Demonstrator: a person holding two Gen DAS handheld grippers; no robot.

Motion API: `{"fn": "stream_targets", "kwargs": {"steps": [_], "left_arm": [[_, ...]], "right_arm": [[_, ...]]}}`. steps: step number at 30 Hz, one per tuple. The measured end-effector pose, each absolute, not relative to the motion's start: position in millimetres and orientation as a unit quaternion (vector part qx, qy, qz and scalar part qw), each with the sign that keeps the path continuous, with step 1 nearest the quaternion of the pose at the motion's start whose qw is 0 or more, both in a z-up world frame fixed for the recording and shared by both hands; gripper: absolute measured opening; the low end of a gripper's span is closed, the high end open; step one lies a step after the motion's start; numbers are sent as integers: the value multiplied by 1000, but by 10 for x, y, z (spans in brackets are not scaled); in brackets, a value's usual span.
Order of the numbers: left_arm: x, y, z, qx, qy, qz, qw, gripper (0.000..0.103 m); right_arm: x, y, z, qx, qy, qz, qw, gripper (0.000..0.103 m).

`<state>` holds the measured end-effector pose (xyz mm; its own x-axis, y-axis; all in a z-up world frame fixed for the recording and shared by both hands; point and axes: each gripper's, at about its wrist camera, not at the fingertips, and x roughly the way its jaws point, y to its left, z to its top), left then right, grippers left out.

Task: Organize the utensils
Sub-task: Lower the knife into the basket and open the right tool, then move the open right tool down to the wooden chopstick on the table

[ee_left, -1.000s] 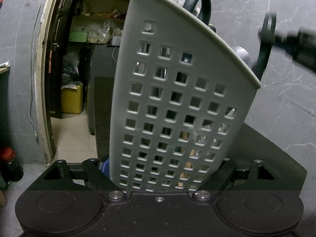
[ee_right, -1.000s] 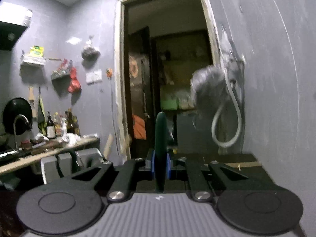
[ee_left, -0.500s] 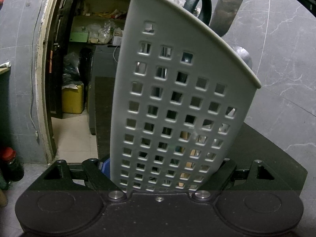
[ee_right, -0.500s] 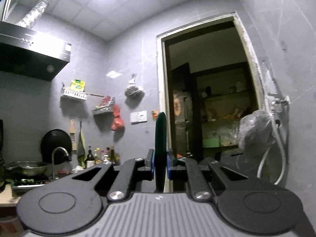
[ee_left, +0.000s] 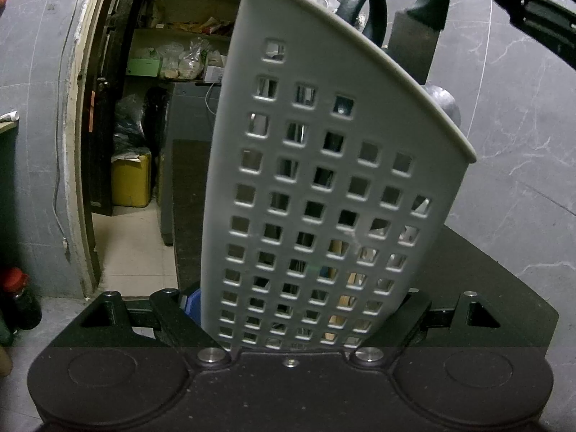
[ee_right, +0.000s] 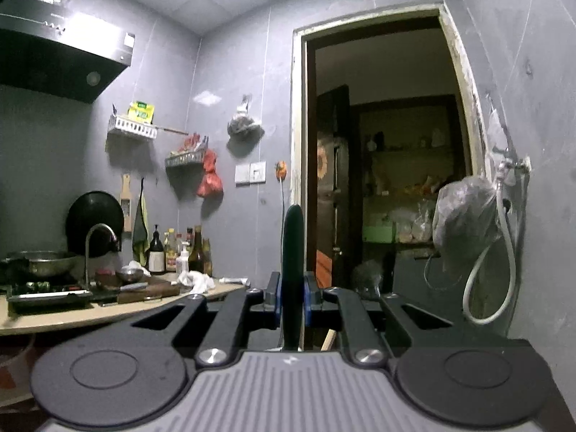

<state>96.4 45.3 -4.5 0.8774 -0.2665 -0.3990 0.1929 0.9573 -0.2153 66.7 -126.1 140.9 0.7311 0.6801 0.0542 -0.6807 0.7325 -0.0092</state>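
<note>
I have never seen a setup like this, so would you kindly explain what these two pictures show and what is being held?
A person holds a two-finger gripper in each hand; each carries a fisheye camera looking along its fingers. In the left view, the left gripper clasps a grey perforated utensil holder standing on a dark counter. A knife is lowered into it from above. The right view looks across a kitchen: the right gripper is shut on that knife's dark handle.
</note>
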Motion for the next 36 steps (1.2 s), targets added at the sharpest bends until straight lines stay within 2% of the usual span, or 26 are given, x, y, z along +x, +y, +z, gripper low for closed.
{"fn": "stream_targets", "kwargs": {"steps": [18,21,23,27,29,32,36], "left_arm": [[967,456,-46,-86,217,-120,965,86],[968,456,-46,-86,217,-120,965,86],[975,454,-47,-85,218,-120,965,86],[985,435,-54,-83,218,-118,965,86],[997,425,-57,-82,220,-119,965,86],[996,415,-53,-80,220,-119,965,86],[989,382,-44,-75,220,-119,965,86]], "right_arm": [[790,-1156,1058,-6,36,372,928,14],[800,-1173,1032,-4,41,373,927,35],[793,-1222,1021,2,37,378,925,55],[775,-1371,1061,18,26,393,919,76],[783,-1491,1130,22,10,378,925,97],[930,-1688,1230,21,3,319,948,102],[1517,-1986,1247,58,65,249,965,103]]}}
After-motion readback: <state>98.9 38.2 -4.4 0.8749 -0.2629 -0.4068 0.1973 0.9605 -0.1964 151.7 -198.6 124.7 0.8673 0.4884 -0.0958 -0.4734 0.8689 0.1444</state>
